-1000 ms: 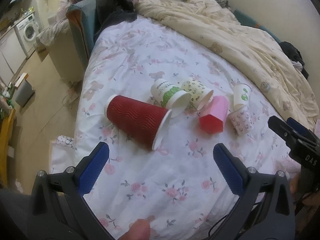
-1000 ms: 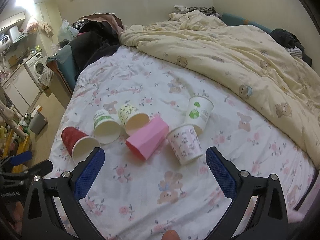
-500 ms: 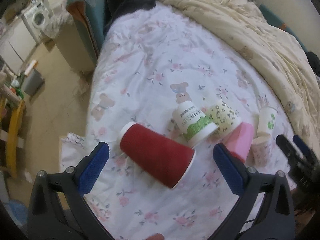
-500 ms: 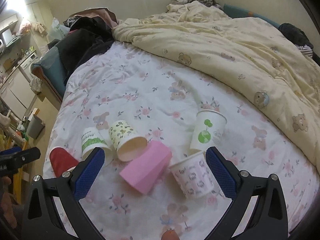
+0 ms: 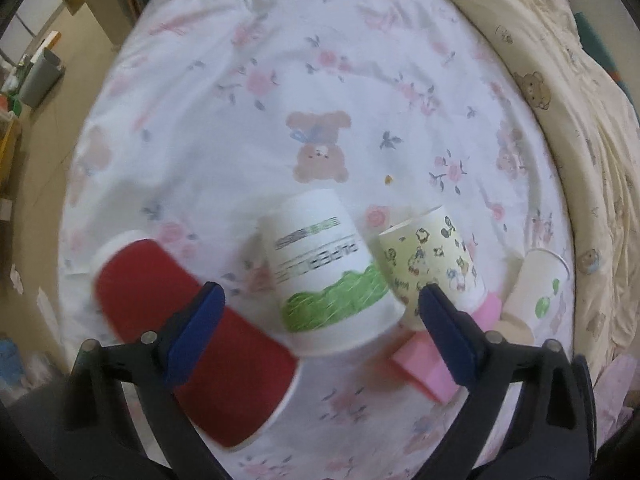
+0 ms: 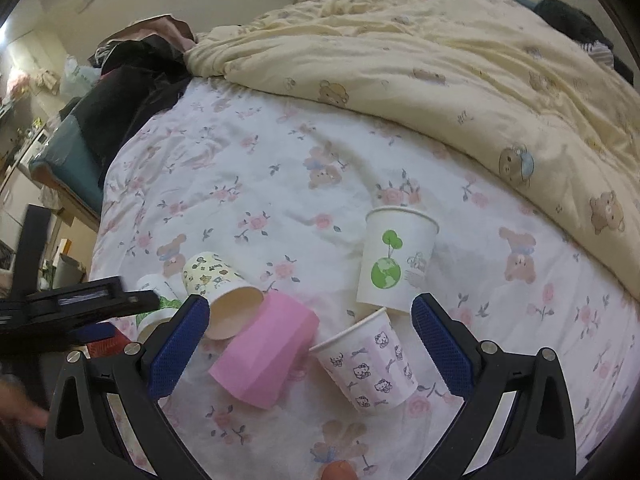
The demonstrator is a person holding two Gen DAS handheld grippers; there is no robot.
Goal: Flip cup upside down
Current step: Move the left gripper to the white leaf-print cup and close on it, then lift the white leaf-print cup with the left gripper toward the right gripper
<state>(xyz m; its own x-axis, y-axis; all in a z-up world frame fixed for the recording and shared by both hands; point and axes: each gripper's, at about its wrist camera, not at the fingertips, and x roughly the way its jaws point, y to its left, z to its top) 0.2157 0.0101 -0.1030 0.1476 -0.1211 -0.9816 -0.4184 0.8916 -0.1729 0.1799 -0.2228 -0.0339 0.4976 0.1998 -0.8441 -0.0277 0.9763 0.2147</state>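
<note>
Several paper cups lie on a floral bed sheet [image 5: 280,80]. In the left wrist view my left gripper [image 5: 320,320] is open, its jaws straddling a white cup with green grass print [image 5: 324,272] lying on its side. A red cup [image 5: 188,332] lies to its left, a yellow patterned cup [image 5: 436,264] to its right. In the right wrist view my right gripper [image 6: 310,336] is open above a pink cup [image 6: 268,356] and a kitten-print cup [image 6: 368,364], both on their sides. A white cup with a globe print [image 6: 394,260] stands upright.
A cream bear-print duvet [image 6: 460,80] covers the bed's far and right side. Dark clothes [image 6: 136,72] pile at the far left corner. The bed's left edge drops to a floor with a grey bin [image 5: 40,76]. The left gripper shows in the right wrist view [image 6: 80,308].
My left gripper has moved forward and down over the cups, closing in on the green-grass cup. My right gripper has moved forward and lower toward the pink and kitten-print cups.
</note>
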